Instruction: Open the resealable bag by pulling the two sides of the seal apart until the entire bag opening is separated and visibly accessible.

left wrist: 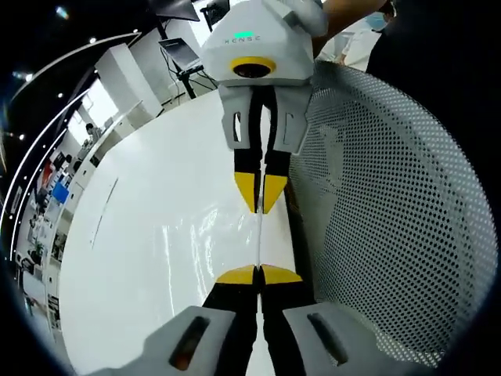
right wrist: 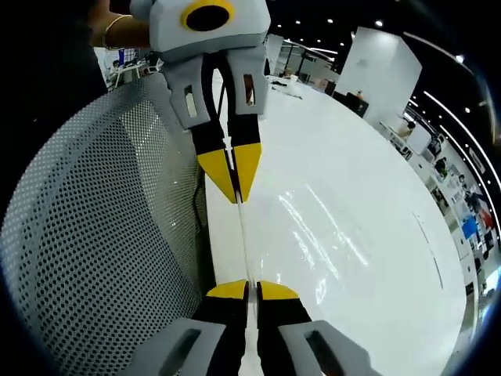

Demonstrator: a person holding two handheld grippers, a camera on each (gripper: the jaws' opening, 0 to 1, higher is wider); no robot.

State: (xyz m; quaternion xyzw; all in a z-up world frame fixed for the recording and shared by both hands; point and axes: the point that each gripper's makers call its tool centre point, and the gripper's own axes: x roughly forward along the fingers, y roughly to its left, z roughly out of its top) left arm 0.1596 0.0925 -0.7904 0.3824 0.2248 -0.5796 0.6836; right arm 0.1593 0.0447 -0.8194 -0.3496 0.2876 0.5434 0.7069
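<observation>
A clear resealable bag (left wrist: 196, 235) lies glossy over the white table, its top edge pulled into a thin taut line between the two grippers. My left gripper (left wrist: 258, 276) is shut on the near end of that edge, yellow tips together. Facing it from above, my right gripper (left wrist: 261, 196) is shut on the far end. In the right gripper view the bag (right wrist: 321, 235) spreads to the right, the right gripper (right wrist: 252, 291) pinches the edge at the bottom, and the left gripper (right wrist: 234, 184) pinches it from above. Whether the seal has parted cannot be told.
A white perforated mesh wall (left wrist: 376, 204) curves close beside the grippers, on the left in the right gripper view (right wrist: 102, 227). The white table (left wrist: 149, 172) stretches away on the other side. A person's arm (right wrist: 125, 31) holds the left gripper.
</observation>
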